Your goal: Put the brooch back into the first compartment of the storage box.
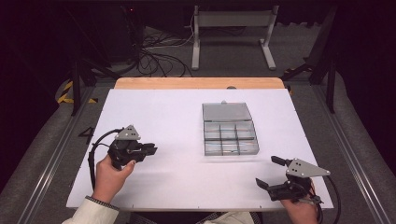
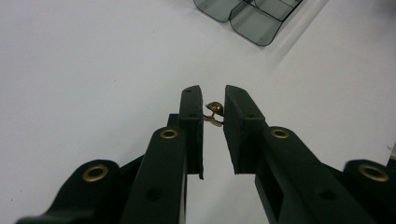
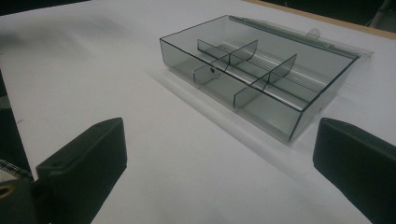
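On white table point(image 1: 177, 182): left gripper point(image 2: 214, 100) pinching small brass-coloured metal piece point(image 2: 214, 113), lifted, well short of smoky clear plastic compartment box point(image 1: 230, 135), lid open. Right gripper point(image 1: 271, 171) spread, empty. Judged: pickup done, placing left.

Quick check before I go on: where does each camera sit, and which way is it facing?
High view: above the person's side, facing forward and down on the table; both hands, left gripper, right gripper.
Left gripper view: on the left gripper, along its jaws closed on a small brass piece over the table.
Right gripper view: on the right gripper, jaws wide, facing the clear divided box.
Shared: the box appears in all three.
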### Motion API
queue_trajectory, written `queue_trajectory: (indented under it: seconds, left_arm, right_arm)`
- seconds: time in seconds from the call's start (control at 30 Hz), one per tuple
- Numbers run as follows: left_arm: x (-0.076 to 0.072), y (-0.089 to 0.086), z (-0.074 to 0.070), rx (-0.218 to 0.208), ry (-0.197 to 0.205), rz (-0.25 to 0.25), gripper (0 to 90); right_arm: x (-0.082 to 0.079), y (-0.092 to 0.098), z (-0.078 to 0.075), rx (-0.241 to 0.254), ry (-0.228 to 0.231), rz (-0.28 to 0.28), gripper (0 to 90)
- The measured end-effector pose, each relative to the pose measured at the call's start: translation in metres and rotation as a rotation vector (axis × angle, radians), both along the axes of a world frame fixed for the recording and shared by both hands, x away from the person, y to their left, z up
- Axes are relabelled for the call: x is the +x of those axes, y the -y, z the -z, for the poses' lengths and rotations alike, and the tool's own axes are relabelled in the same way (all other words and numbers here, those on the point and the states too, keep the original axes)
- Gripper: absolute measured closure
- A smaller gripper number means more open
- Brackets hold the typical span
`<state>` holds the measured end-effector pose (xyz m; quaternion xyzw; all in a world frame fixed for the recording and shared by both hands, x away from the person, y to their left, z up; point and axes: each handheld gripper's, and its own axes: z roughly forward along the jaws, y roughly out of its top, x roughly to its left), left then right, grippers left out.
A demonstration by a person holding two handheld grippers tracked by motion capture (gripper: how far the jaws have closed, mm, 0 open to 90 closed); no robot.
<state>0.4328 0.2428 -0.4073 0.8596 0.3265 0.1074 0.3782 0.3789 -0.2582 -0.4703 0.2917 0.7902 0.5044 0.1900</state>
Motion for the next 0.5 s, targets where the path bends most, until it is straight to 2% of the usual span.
queue_trajectory:
  seconds: [0.17, 0.23, 0.3, 0.33, 0.5]
  left_arm:
    - [0.005, 0.008, -0.004, -0.009, 0.000, 0.012, 77.6]
    - [0.007, 0.012, -0.006, 0.001, 0.012, 0.020, 77.6]
    - [0.010, 0.017, -0.007, -0.004, 0.002, 0.030, 77.6]
    - [0.011, 0.020, -0.008, 0.007, 0.008, 0.033, 77.6]
    - [0.017, 0.031, -0.011, 0.005, 0.004, 0.049, 77.6]
  right_arm:
    - [0.000, 0.000, 0.000, 0.001, -0.001, 0.000, 3.6]
    - [0.000, 0.000, 0.000, 0.002, -0.001, -0.001, 3.6]
    - [0.000, 0.000, 0.000, 0.001, -0.001, -0.001, 3.7]
    - [0.000, 0.000, 0.000, 0.001, -0.001, -0.001, 3.6]
    - [0.000, 0.000, 0.000, 0.001, 0.002, -0.003, 3.6]
